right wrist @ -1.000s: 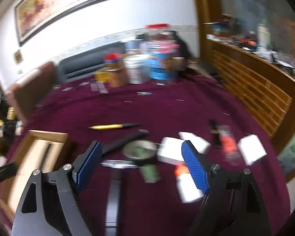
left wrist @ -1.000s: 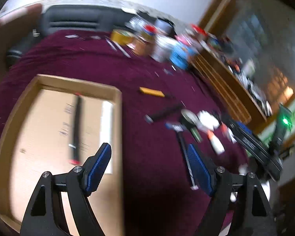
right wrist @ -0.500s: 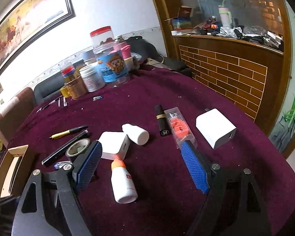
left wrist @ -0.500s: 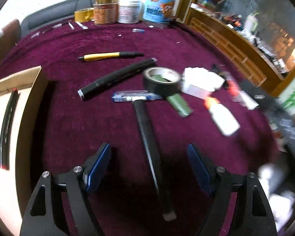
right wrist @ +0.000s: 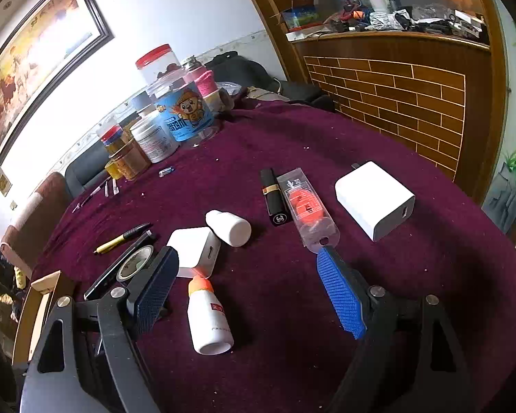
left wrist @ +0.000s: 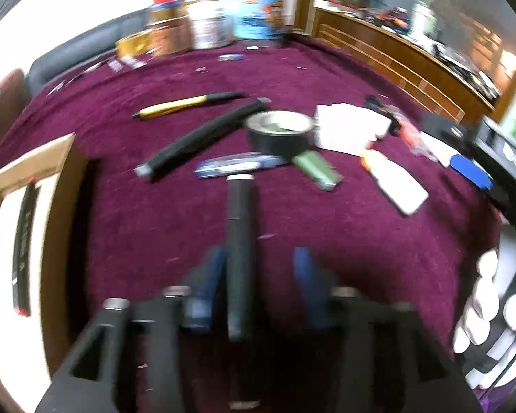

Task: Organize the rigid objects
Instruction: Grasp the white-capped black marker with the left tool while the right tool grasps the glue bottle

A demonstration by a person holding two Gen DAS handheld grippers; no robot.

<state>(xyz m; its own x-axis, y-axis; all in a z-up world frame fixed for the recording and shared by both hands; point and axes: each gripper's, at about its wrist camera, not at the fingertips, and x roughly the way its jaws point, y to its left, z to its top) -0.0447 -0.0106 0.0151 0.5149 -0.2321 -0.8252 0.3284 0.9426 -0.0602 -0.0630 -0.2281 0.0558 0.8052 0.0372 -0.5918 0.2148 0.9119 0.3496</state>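
Observation:
A long black marker (left wrist: 240, 227) lies on the maroon cloth and runs straight between the jaws of my left gripper (left wrist: 258, 254). The jaws are closing. The left pad is against the marker, while the right pad still stands clear of it. To the left is an open cardboard box (left wrist: 34, 151) holding a black pen (left wrist: 24, 241). My right gripper (right wrist: 247, 254) hovers open and empty above the cloth. A white bottle with an orange cap (right wrist: 208, 320) lies just below and between its fingers.
Beyond the marker lie a tape roll (left wrist: 280, 134), a second black marker (left wrist: 203, 137), a yellow pen (left wrist: 175, 106) and a blue tool (left wrist: 237, 167). Two white chargers (right wrist: 375, 199) (right wrist: 196, 251), a lipstick (right wrist: 273, 196) and a clear packet (right wrist: 306, 206) lie near the right gripper. Jars (right wrist: 185, 117) stand at the far edge.
The left gripper swung from above the box to the black marker, sank over it, and its jaws narrowed around it. The right gripper's view shifted right and steadied over the white bottle.

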